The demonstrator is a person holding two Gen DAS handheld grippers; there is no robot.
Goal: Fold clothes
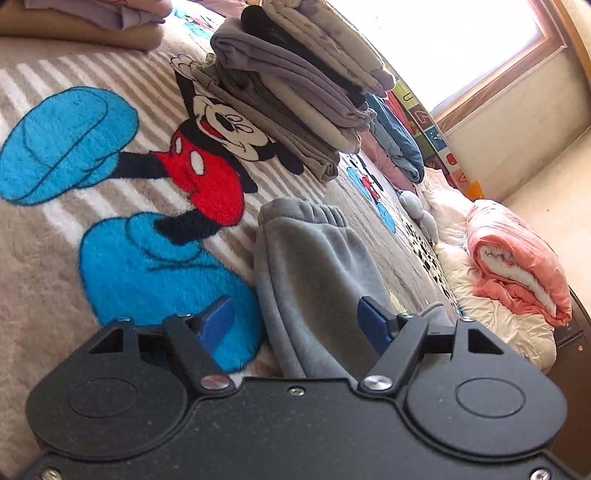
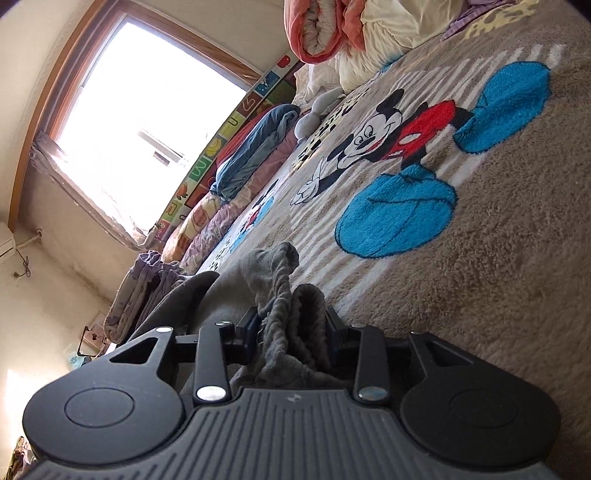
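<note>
- The left claw hangs low over the bed, its blue pads standing wide apart; the grey sweatpants lie between them, and neither pad presses on the cloth.
- The grey sweatpants lie folded lengthwise on the cartoon-mouse blanket, running away from the left claw, with the elastic waistband at the far end.
- The right claw stands at a narrow gap with a bunch of the grey sweatpants filling it: ribbed, gathered cloth and a twisted cord rise up from between the fingers. Whether the pads squeeze the cloth or only stand against it cannot be told, since the cloth hides them.
- Beyond the sweatpants, toward the far edge of the bed, stands a stack of folded clothes in greys, beige and pale lilac, resting on the blanket and partly covering the head of the printed mouse.
- At the far left of the bed lies another folded pile, lilac on top of tan.
- Past the stack, a rolled blue garment lies against a bright alphabet-print mat that stands along the wall under the window.
- A pink and white quilt sits rolled up on cream bedding at the end of the bed, well apart from the sweatpants.
- No basket, box or other container shows in either view; all the clothes lie straight on the bed.
</note>
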